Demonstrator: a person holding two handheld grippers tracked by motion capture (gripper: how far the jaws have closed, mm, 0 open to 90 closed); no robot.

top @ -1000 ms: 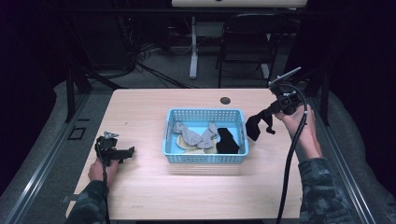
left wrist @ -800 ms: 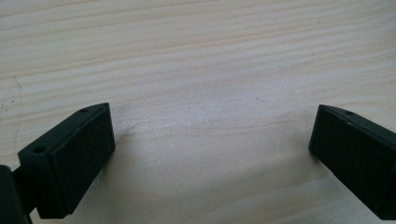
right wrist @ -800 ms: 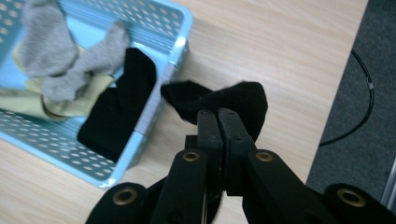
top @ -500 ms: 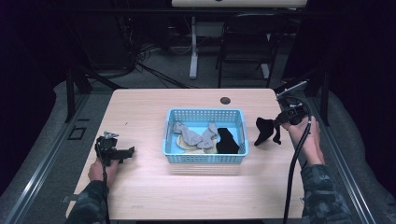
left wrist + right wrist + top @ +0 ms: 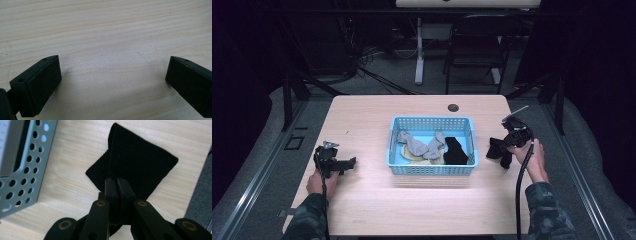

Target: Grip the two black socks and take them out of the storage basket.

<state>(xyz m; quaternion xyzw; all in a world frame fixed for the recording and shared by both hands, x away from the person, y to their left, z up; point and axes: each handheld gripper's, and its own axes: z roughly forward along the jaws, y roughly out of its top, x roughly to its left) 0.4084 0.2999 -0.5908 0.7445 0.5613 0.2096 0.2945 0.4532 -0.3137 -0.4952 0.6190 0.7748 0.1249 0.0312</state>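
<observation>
Looking down from the high view, a pale wooden surface (image 5: 362, 200) carries a light blue perforated plastic basket (image 5: 431, 169) holding grey socks (image 5: 419, 145) and a black sock (image 5: 454, 151); the right gripper (image 5: 507, 145), in the person's right hand (image 5: 532, 160), sits just right of the basket with a black ribbed knit sock (image 5: 496, 148) hanging from it onto the surface, while the left gripper (image 5: 343, 163) rests near the left edge, well apart from the basket. In the left gripper view its fingers (image 5: 37, 87) are spread wide over bare wood, released. In the right gripper view the fingers (image 5: 111, 192) are clenched on the black ribbed knit sock (image 5: 140, 165), which lies on the surface beside the basket wall (image 5: 30, 170).
</observation>
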